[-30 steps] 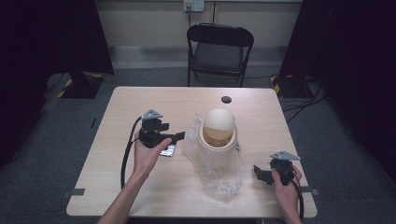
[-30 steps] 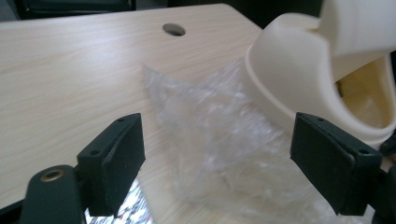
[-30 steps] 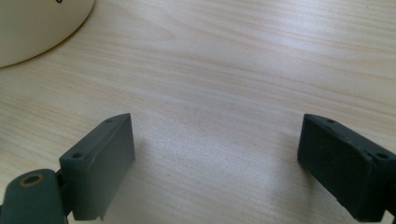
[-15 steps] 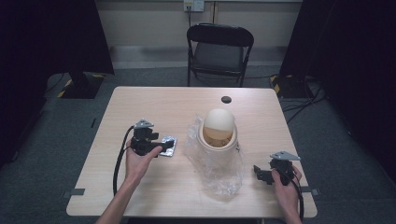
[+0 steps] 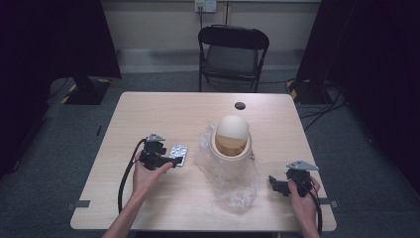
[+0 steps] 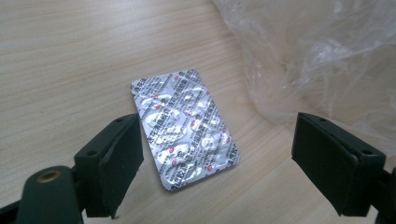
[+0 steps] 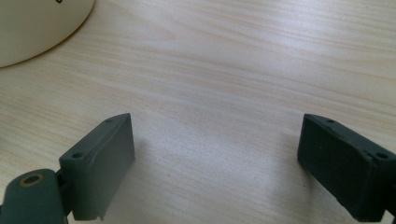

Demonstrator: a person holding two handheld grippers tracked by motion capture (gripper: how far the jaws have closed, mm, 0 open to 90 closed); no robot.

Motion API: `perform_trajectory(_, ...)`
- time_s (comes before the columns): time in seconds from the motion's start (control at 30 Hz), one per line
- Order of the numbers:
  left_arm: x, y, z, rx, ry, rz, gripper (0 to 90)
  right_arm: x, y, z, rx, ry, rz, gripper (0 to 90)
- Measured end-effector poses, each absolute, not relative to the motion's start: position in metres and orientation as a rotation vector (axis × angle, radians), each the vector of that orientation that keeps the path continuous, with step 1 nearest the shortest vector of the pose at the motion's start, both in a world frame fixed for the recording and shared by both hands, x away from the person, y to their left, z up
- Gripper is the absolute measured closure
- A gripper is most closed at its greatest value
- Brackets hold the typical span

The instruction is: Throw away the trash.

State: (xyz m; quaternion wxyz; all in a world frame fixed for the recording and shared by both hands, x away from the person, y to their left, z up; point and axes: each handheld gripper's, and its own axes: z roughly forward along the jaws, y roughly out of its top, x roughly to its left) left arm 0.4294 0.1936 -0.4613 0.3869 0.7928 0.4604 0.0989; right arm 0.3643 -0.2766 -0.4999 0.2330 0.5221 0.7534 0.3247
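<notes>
On the table, at nine o'clock from the cream pot (image 5: pixel 231 141), we hold our left gripper (image 6: pixel 217 154) wide over the flat silver pill pack (image 6: pixel 185 127), ready to pinch it, while our right gripper (image 7: pixel 215 163) rests wide and empty.

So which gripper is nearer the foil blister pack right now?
Left. The left gripper hangs right at the blister pack, jaws open around it. The right gripper sits beyond the plastic bag.
</notes>
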Motion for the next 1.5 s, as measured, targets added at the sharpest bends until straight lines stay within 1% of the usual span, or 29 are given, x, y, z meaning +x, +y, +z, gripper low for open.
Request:
perform_trajectory(0.47,0.442,0.182,-0.484,2.05,1.22,0.23,16.9,0.364,-0.276,-0.5,1.435,2.069,0.89,10.2)
perform_trajectory(0.53,0.444,0.179,-0.487,2.073,1.217,0.261,17.9,0.364,-0.277,-0.5,1.434,2.07,0.892,10.1)
perform_trajectory(0.67,0.445,0.178,-0.488,2.061,1.231,0.294,19.7,0.364,-0.277,-0.5,1.436,2.069,0.891,10.1)
perform_trajectory(0.7,0.445,0.177,-0.488,2.088,1.216,0.307,19.8,0.364,-0.277,-0.5,1.436,2.069,0.891,10.1)
perform_trajectory(0.8,0.441,0.171,-0.489,2.163,1.173,0.399,21.9,0.364,-0.277,-0.5,1.436,2.069,0.891,10.1)
perform_trajectory(0.83,0.441,0.171,-0.489,2.163,1.173,0.399,22.7,0.364,-0.277,-0.5,1.436,2.069,0.891,10.1)
perform_trajectory(0.87,0.439,0.168,-0.49,2.179,1.157,0.438,22.7,0.364,-0.277,-0.5,1.435,2.069,0.891,10.1)
perform_trajectory(0.93,0.439,0.168,-0.49,2.168,1.162,0.44,23.0,0.364,-0.277,-0.5,1.435,2.069,0.891,10.2)
perform_trajectory(0.97,0.439,0.169,-0.489,2.174,1.163,0.434,24.5,0.364,-0.276,-0.5,1.435,2.069,0.89,10.2)
perform_trajectory(1.07,0.439,0.173,-0.489,2.161,1.165,0.438,33.6,0.364,-0.276,-0.5,1.435,2.069,0.89,10.2)
perform_trajectory(1.5,0.44,0.178,-0.489,2.169,1.142,0.443,34.2,0.364,-0.277,-0.5,1.435,2.069,0.891,10.1)
